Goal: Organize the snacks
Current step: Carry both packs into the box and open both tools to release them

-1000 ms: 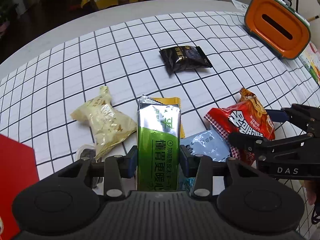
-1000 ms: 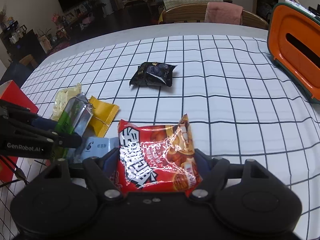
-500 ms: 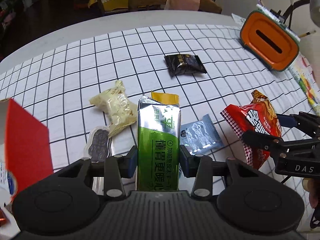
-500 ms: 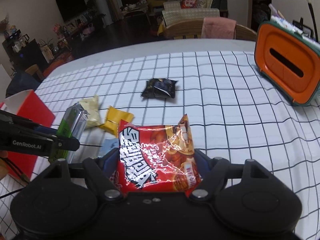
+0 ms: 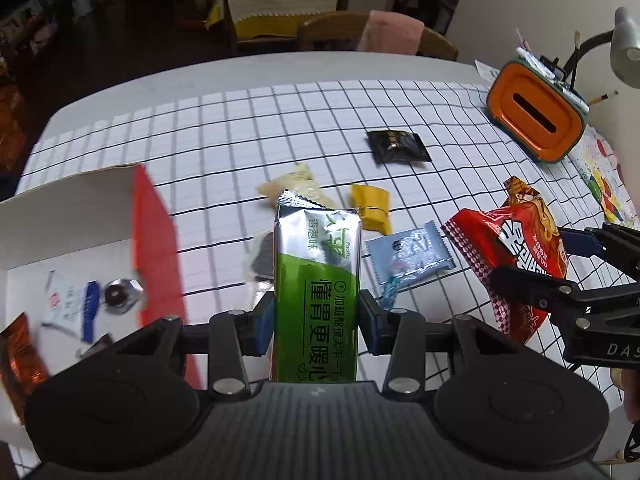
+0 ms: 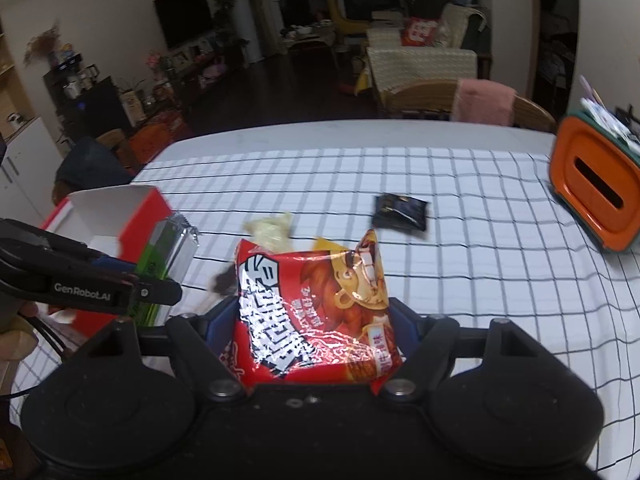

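left wrist view first: my left gripper (image 5: 316, 320) is clamped across the width of the green biscuit pack (image 5: 317, 280), which stands up between the blue pads, clear of the checked tablecloth (image 5: 224, 136). right wrist view: my right gripper (image 6: 316, 334) is pinched on the lower part of the red snack bag (image 6: 316, 312), also carried in the air.

both feel like light loads. the green pack looks fairly stiff, a stack inside foil, so gripping it by its flat long sides seems sound; the foil is glossy and may slip if i tilt hard. the red bag is soft, puffy and crinkly, its contents probably brittle, so i judge a gentle hold low on the body is better than a hard squeeze.

compared with a second ago, both hands have risen and swung left: the red box (image 5: 120, 240) with its white inside, barely a corner before, now fills the left of my left view, snacks already lying in it. the grips have not changed. the black packet (image 5: 398, 147), pale packet (image 5: 294, 184), yellow packet (image 5: 370, 206) and blue packet (image 5: 412, 254) lie on the cloth, now further below.
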Tool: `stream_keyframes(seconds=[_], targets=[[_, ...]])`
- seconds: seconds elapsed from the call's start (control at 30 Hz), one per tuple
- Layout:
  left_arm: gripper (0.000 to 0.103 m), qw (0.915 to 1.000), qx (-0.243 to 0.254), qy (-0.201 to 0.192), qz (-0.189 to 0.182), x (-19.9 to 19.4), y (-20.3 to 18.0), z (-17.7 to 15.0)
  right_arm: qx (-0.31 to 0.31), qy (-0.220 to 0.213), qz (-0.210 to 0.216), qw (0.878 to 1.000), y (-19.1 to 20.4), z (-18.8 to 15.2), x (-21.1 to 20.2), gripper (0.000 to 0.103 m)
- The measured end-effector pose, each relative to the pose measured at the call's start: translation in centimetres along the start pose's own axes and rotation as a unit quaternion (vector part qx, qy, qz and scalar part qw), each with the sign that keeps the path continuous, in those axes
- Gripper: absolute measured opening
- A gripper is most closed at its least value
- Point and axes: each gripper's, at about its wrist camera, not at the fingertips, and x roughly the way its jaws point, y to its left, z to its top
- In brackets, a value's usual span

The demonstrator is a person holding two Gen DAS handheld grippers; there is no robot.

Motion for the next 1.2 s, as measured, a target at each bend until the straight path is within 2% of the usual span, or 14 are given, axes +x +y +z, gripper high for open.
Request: stream_keyframes(seconds=[0.3, 0.63, 0.97, 1.2], targets=[[0.042, 0.9996, -0.022, -0.017, 0.007, -4.0, 4.7, -1.9, -0.038, -0.009, 0.028, 0.999, 7.2, 1.1, -0.4, 0.077], [0.042, 0.9980, -0.045, -0.031, 0.033, -7.0, 11.6, -3.2, -0.076, -0.007, 0.044, 0.996, 14.9, 2.5, 1.4, 0.077], [0.042, 0.9959, -0.060, -0.028, 0.061, -8.1, 18.8, -4.4, -0.097, 0.000, 0.048, 0.994, 20.8, 3.2, 4.7, 0.077], [0.042, 0.9954, -0.061, -0.019, 0.071, -7.7, 22.6, -4.7, -0.117, 0.015, 0.035, 0.992, 24.2, 3.7, 8.0, 0.077]])
